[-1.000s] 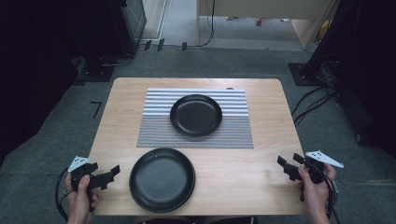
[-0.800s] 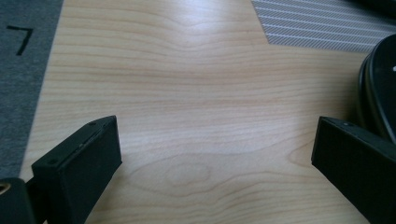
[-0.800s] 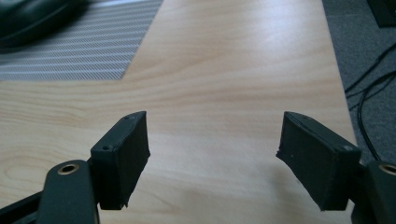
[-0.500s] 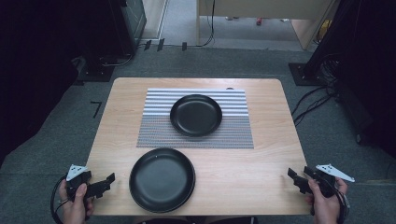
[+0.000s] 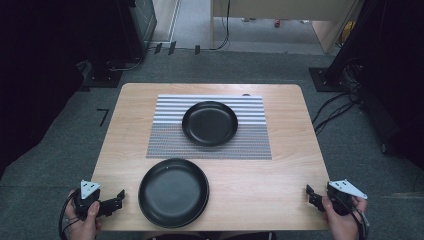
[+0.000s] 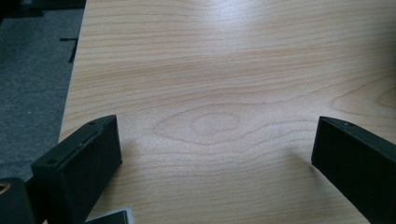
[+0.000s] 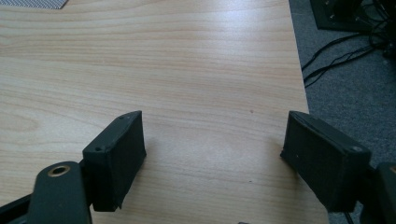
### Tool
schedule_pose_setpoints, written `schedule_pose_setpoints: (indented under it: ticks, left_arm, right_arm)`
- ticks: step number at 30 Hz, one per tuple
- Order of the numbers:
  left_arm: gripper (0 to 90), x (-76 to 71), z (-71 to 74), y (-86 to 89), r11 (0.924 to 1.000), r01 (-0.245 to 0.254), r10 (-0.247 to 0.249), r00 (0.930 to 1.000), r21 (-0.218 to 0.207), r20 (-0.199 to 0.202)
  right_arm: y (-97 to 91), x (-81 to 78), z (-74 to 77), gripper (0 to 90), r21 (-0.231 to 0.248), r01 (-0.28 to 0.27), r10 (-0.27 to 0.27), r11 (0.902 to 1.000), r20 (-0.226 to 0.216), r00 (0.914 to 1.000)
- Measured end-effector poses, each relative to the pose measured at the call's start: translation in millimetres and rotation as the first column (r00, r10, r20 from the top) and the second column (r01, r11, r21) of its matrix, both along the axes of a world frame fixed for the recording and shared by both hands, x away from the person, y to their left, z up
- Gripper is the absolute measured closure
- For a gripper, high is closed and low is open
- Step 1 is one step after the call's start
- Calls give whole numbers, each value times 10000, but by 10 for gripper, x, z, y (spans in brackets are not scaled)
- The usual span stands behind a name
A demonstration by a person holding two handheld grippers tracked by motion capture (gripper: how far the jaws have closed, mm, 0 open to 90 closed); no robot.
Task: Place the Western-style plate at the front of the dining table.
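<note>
Two black plates are on the wooden table [image 5: 280, 170]. The smaller plate [image 5: 209, 123] sits on a striped placemat [image 5: 165, 135], and the larger plate [image 5: 173, 192] lies on bare wood near the front edge. My left gripper [image 5: 119, 199] is at the front left corner, left of the larger plate and apart from it. It is open over bare wood [image 6: 215, 135]. My right gripper [image 5: 310, 196] is at the front right corner. Its jaws stand wide [image 7: 212, 128] and have just been opening a little further, with nothing between them.
Grey carpet surrounds the table. Black cables [image 5: 335, 107] lie on the floor to the right, and dark equipment [image 5: 125, 30] stands at the back left. The table's right edge [image 7: 299, 79] runs close beside my right gripper.
Both hands have drawn back toward the table's front edge. The right one also drifted right, to the corner. The plates have not moved.
</note>
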State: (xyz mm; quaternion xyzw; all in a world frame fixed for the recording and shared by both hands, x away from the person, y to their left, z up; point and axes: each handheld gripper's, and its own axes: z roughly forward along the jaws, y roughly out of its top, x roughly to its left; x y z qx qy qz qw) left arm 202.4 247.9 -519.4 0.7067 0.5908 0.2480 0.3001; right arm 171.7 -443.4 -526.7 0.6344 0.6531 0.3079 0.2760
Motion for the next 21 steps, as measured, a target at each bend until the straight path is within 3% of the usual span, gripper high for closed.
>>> schedule_pose_setpoints:
  ticks: [8, 21]
  left_arm:
    - [14, -26, -22, -9, 10000, -23, 23, 9997, 16, 229]
    - [13, -24, -24, -5, 10000, 10, -10, 9997, 11, 237]
  right_arm:
    - [34, -70, -40, 173, 39, 252, -253, 9997, 348, 9991]
    - [33, -63, -38, 156, 29, 216, -217, 9998, 299, 9993]
